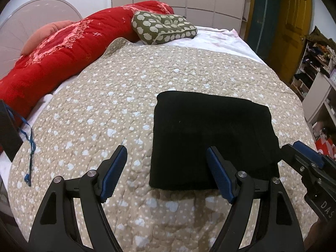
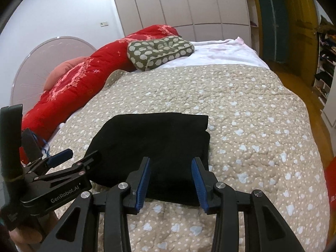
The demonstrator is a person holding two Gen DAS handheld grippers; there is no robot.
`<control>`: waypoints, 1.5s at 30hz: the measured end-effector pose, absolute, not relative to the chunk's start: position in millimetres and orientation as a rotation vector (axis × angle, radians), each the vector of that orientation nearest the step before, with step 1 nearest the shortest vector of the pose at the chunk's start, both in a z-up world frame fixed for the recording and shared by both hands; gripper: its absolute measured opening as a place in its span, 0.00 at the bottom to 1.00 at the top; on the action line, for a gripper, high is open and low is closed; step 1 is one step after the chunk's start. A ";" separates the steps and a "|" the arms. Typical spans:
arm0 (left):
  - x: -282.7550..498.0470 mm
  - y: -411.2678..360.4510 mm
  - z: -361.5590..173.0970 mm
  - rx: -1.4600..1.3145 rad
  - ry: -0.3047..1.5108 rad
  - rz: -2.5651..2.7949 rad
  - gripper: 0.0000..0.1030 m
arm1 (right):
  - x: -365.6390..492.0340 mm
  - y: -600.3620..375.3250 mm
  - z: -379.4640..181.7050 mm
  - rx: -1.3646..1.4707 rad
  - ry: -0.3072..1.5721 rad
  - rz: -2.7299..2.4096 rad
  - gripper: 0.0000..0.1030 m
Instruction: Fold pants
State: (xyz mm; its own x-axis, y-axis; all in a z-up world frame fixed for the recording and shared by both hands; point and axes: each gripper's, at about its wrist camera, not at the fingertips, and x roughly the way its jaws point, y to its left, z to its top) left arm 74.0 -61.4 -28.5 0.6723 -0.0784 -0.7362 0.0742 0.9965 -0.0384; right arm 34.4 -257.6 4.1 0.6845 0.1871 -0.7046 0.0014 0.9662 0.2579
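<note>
The left gripper [image 1: 167,157] stood wide open with nothing between its blue pads, its right fingertip over the near left part of the folded black pants [image 1: 212,138]. The right gripper [image 2: 171,169] was also spread, less widely, holding nothing, and the pants' near edge lay just beyond and between its fingertips. The pants sat as a flat rectangle on the beige spotted quilt [image 1: 105,109]. Farther past the fingers lay a green patterned cushion [image 1: 163,27] against a red duvet [image 1: 69,48], with white wardrobe doors [image 2: 189,2] behind.
</note>
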 end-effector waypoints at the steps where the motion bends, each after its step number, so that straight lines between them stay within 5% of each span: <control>1: 73.0 -60.5 -28.2 -0.008 0.829 -0.083 0.76 | 33.3 -257.0 4.3 0.247 0.814 0.104 0.38; 45: 34.2 -62.7 -5.3 0.017 0.766 -0.074 0.76 | 5.0 -257.7 16.0 0.225 0.802 0.101 0.41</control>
State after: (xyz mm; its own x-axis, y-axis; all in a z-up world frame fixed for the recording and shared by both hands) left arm 34.2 -62.7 -5.3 0.7183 -0.0607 -0.6931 0.0728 0.9973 -0.0119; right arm 5.0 -257.7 16.0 0.6923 0.1743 -0.7002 -0.0044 0.9714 0.2375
